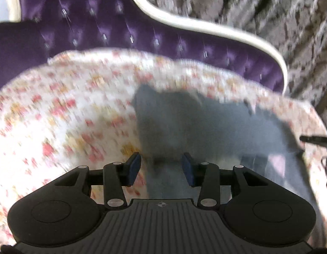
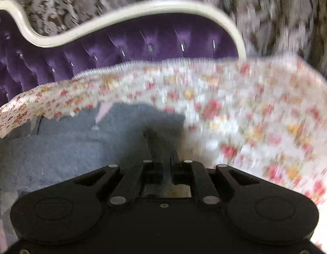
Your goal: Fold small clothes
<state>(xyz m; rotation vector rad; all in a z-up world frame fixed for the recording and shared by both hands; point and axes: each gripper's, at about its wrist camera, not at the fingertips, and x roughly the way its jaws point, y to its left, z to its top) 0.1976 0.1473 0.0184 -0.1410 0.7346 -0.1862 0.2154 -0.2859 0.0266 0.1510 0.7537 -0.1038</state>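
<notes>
I see the purple tufted sofa (image 1: 95, 31); in front of it lies the floral cover (image 1: 68, 116), and on it the grey garment (image 1: 205, 122). My left gripper (image 1: 161, 169) stands part open, cloth between the jaws, grip unclear. My right gripper (image 2: 167, 165) is nearly closed on the garment.

Both grippers are black with silver pivot screws; left gripper (image 1: 161, 170) has blue-padded jaws.

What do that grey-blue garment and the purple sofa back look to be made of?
Grey-blue garment: looks like a soft, matte knit or fleece, going by its fuzzy surface, though blur leaves the weave unclear. Purple sofa back: seems to be velvet with a sheen, button-tufted, edged by a glossy cream frame.
</notes>
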